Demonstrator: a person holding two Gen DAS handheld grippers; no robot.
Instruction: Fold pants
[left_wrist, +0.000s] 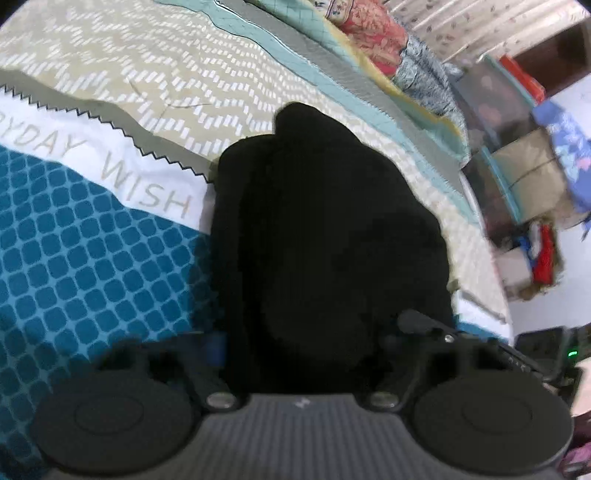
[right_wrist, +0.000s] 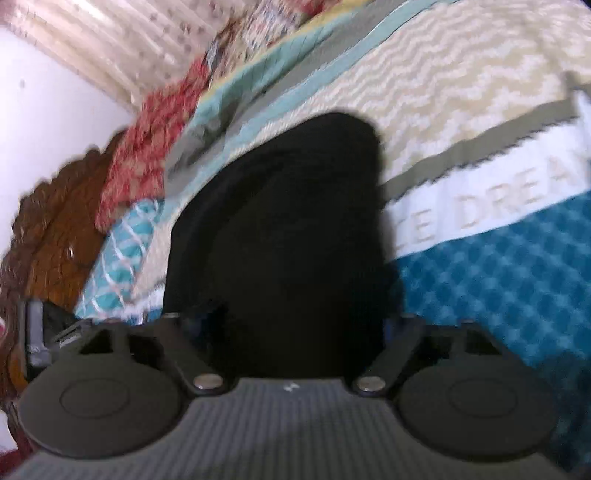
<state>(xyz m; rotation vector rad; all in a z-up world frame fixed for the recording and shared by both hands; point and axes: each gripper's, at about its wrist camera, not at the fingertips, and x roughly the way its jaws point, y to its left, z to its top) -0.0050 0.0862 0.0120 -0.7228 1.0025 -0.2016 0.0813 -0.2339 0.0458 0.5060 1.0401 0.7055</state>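
Your left gripper (left_wrist: 306, 332) and right gripper (right_wrist: 291, 325) each seem to pinch the black fabric pants (left_wrist: 325, 229), though fingers are buried, so grip unconfirmed. Pants hang bunched above the patterned teal-and-beige bedspread (left_wrist: 92, 240). Likely mid-fold carry; next, lay them flat, aligned.

A bed (left_wrist: 155, 66) wears a beige, white and blue patterned cover. A carved wooden headboard (right_wrist: 55, 221) stands against the white wall (right_wrist: 55, 92). Stacked boxes (left_wrist: 524, 177) sit beside curtains (left_wrist: 461, 26).
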